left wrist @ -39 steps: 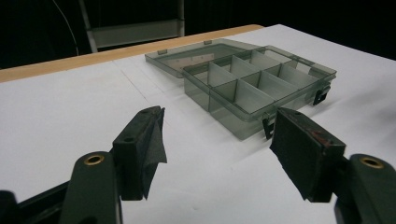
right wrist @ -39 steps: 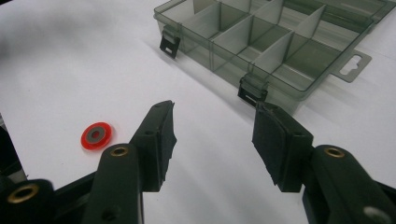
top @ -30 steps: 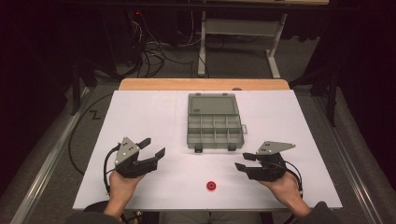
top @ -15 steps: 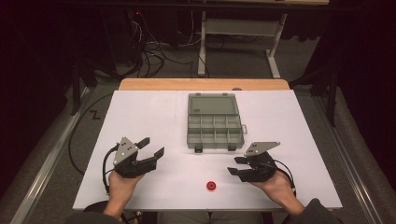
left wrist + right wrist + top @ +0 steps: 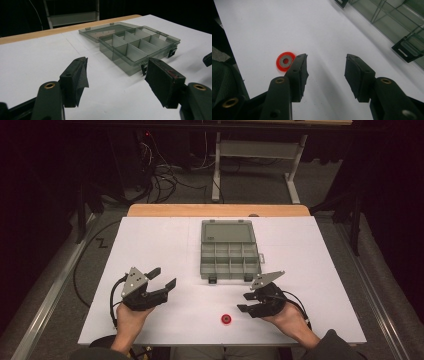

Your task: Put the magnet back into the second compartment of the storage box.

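Observation:
A small red ring with a grey centre [image 5: 226,320] lies flat on the white table top near its front edge, also seen as the red ring [image 5: 285,61] just left of my right gripper's left jaw. My right gripper [image 5: 245,302] points left toward it, open, its jaws having just been closing, with nothing between them [image 5: 325,68]. A grey compartment box [image 5: 229,252] lies open at the table's middle. My left gripper [image 5: 165,277] rests at the front left, open and empty [image 5: 116,77], facing the compartment box [image 5: 140,47].
The white table top [image 5: 165,240] has a wooden strip along its far edge [image 5: 220,210]. Cables and a metal stand sit on the dark floor beyond. Box latches [image 5: 408,50] lie close to my right gripper's right side.
My right gripper has slid left toward the red ring and its jaws have narrowed a little. The left gripper has stayed where it was.

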